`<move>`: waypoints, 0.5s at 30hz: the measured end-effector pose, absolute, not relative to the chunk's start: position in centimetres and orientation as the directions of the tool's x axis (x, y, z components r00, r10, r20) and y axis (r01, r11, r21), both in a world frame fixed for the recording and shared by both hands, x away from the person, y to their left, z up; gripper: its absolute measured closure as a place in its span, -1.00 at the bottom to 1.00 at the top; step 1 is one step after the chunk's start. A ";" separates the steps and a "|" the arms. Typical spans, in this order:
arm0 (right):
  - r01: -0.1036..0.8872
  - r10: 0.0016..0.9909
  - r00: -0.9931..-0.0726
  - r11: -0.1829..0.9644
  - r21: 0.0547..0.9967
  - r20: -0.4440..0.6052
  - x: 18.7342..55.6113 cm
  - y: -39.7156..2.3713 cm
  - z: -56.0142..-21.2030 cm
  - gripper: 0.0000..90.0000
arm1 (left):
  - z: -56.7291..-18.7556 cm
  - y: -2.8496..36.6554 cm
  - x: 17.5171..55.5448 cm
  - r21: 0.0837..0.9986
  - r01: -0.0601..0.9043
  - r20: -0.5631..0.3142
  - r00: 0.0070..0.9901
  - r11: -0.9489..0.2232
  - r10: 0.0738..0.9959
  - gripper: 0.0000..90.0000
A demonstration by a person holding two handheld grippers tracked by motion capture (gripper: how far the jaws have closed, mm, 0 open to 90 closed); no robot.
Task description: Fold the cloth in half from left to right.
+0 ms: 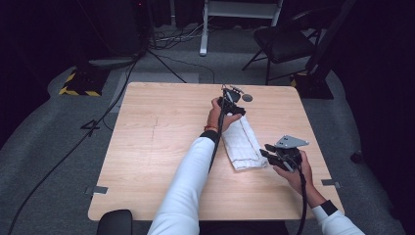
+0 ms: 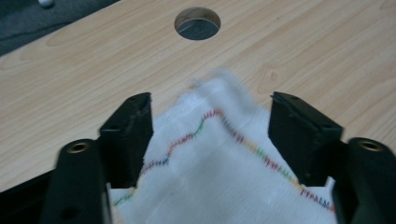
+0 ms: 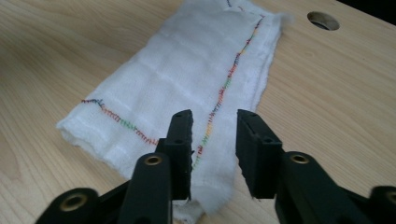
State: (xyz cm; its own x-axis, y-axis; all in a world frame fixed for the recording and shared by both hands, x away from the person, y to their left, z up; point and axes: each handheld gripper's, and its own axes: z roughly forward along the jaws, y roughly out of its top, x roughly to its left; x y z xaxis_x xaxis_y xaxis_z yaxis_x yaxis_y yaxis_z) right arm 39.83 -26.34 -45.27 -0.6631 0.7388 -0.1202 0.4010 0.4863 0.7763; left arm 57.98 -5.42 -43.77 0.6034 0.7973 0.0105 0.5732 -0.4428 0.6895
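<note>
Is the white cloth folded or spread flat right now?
Folded: the white cloth lies as a narrow strip, with layered edges at its near end.

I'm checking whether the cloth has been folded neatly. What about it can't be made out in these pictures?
- High view: the left hand and left gripper cover the white cloth at its far end.
- Left gripper view: the cloth's far edge is blurred; its near part is cut off by the bottom edge.
- Right gripper view: the right gripper hides the near corner; the layer count is unclear.
</note>
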 end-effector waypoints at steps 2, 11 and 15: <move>0.404 0.736 -0.664 0.503 0.764 -0.134 39.9 -26.6 -45.5 0.36 | -43.5 -5.0 56.9 0.687 0.550 0.021 0.638 -0.475 0.770 -0.50; 0.474 0.729 -0.678 0.530 0.703 -0.092 41.5 -28.6 -47.3 0.23 | -45.2 -2.4 49.4 0.692 0.427 0.019 0.796 -0.582 0.606 -0.48; 0.484 0.714 -0.697 0.534 0.693 -0.063 41.8 -29.1 -47.8 0.22 | -46.9 -2.6 46.9 0.671 0.407 0.016 0.828 -0.619 0.561 -0.45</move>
State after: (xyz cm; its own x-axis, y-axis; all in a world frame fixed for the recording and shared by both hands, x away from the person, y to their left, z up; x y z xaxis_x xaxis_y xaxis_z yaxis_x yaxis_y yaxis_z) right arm 41.81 -29.10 -47.80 -0.6968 0.7144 -0.0634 0.4840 0.5337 0.6935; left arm 46.92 -2.65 -46.90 0.8278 0.5608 0.0155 0.4070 -0.6193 0.6715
